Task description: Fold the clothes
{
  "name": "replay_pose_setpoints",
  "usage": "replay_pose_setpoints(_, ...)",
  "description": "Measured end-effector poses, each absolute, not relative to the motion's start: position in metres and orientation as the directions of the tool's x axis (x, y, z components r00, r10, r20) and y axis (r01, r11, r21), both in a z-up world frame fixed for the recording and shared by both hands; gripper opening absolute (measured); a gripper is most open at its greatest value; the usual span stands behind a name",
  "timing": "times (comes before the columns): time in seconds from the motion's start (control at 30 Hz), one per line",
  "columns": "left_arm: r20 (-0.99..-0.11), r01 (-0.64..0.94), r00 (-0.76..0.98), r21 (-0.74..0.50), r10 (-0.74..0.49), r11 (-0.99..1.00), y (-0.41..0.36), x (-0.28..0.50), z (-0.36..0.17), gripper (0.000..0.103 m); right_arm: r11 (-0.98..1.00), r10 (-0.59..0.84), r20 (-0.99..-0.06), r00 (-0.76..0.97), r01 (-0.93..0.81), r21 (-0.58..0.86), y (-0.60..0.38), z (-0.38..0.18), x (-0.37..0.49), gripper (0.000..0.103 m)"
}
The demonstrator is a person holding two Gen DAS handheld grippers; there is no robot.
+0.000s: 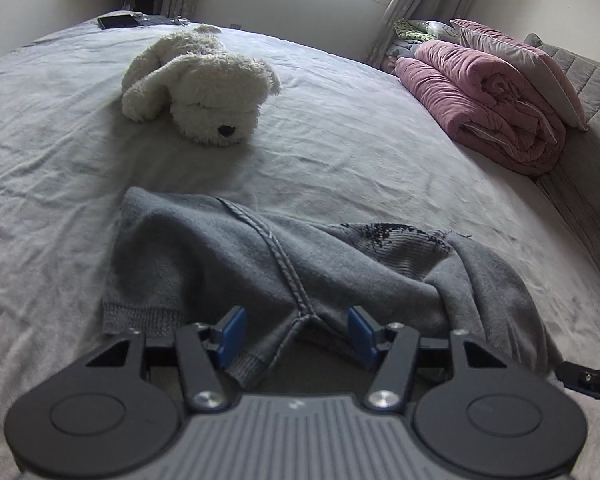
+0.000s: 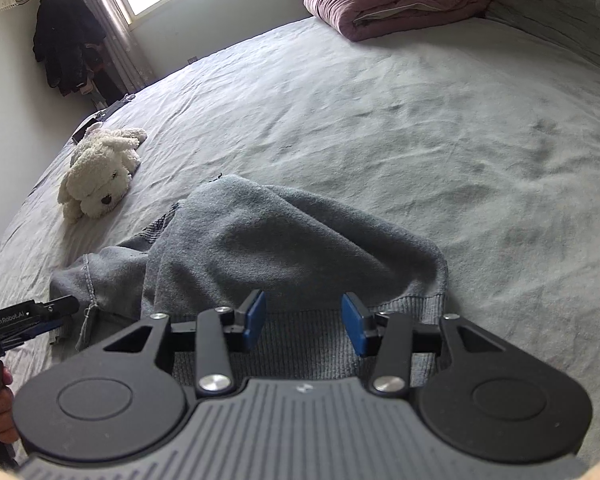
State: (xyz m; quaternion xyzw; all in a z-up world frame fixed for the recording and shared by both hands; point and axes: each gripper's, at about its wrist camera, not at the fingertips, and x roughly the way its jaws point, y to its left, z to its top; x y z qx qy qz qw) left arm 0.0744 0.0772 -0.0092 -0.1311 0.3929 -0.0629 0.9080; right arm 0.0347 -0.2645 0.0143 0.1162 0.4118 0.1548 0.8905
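The grey sweater lies on the bed, bunched and partly doubled over itself, with a ribbed hem at its near edge and a stitched seam running down its middle. It is not a neat, flat fold: the cloth humps up and one side droops loosely, so squaring and flattening appear to be left, though this heap would suit either a half-made fold or a garment just gathered up.

The left gripper sits at the sweater's near edge, jaws wide apart, holding nothing. The right gripper hovers over the ribbed hem, jaws equally spread and empty.

Beyond the sweater rests a white plush dog; farther off lies a rolled pink quilt.

The left view alone shows the dark patterned patch, perhaps the sweater's inside. The right view alone shows the broad hem and a hand gripping the left handle.
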Motion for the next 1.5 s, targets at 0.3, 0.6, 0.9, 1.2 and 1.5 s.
replay_pose_setpoints(0.3,-0.7,0.016,0.657,-0.359,-0.28,0.933,0.072,0.074,-0.016,0.058,0.836,0.548,-0.663,0.51,-0.299,0.461,-0.219,0.01,0.025,0.049)
replay_pose_setpoints(0.6,-0.71,0.008,0.645,-0.365,-0.283,0.931,0.071,0.074,-0.019,0.058,0.816,0.571,-0.647,0.504,-0.435,0.381,-0.172,0.009,0.006,0.049)
replay_pose_setpoints(0.9,-0.721,0.009,0.622,-0.384,-0.306,0.923,0.069,0.073,-0.025,0.058,0.861,0.448,-0.69,0.568,-0.482,0.162,-0.153,-0.016,0.004,0.039)
replay_pose_setpoints(1.2,-0.709,-0.003,0.628,-0.415,-0.321,0.91,0.076,0.071,-0.021,0.058,0.815,0.546,-0.647,0.533,-0.518,0.26,-0.174,0.012,-0.006,0.009)
replay_pose_setpoints(1.5,-0.672,0.014,0.666,-0.422,-0.323,0.906,0.08,0.063,-0.002,0.058,0.646,0.736,-0.586,0.34,-0.611,0.458,-0.185,0.051,-0.052,0.009)
